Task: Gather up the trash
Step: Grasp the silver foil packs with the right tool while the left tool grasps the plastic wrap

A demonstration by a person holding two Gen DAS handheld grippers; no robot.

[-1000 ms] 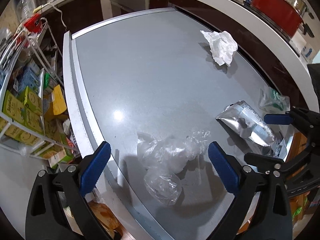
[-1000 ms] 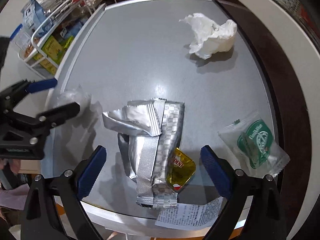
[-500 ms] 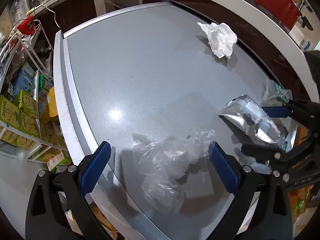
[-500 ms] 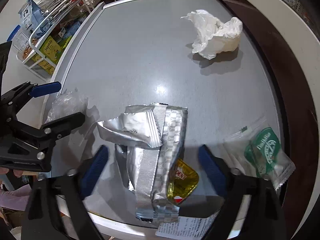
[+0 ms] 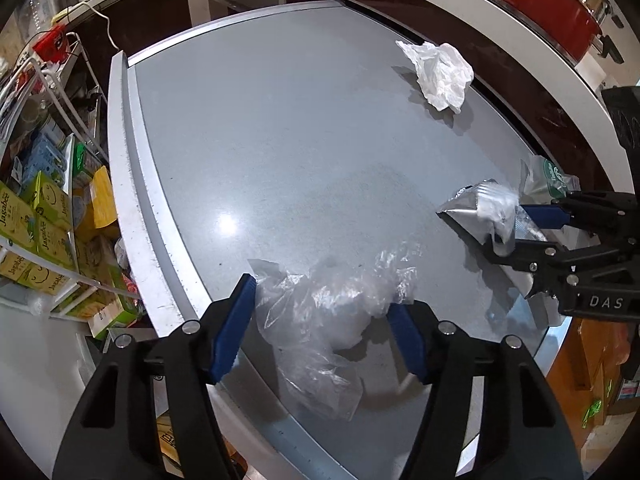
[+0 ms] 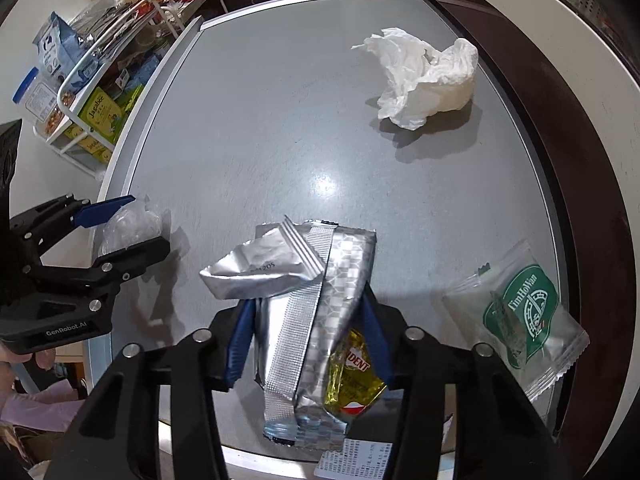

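Observation:
A crumpled clear plastic bag (image 5: 332, 312) lies near the front edge of the grey table (image 5: 280, 140). My left gripper (image 5: 326, 324) has its blue pads around the bag, closing on it. A silver foil wrapper (image 6: 308, 292) lies on a yellow sachet (image 6: 352, 380). My right gripper (image 6: 308, 340) has its pads against both sides of the foil wrapper. A crumpled white tissue (image 6: 424, 80) lies at the far right. A clear packet with a green logo (image 6: 520, 312) lies at the right edge. A receipt (image 6: 356, 460) lies at the front edge.
A wire rack with green boxes (image 5: 44, 216) stands left of the table. A white counter (image 5: 500, 28) with a red pot (image 5: 548, 28) curves behind and to the right. The table's raised pale rim (image 5: 124, 184) runs along its left side.
Both grippers have moved down to the table and narrowed. The left one has closed in around the clear bag, the right one around the foil wrapper.

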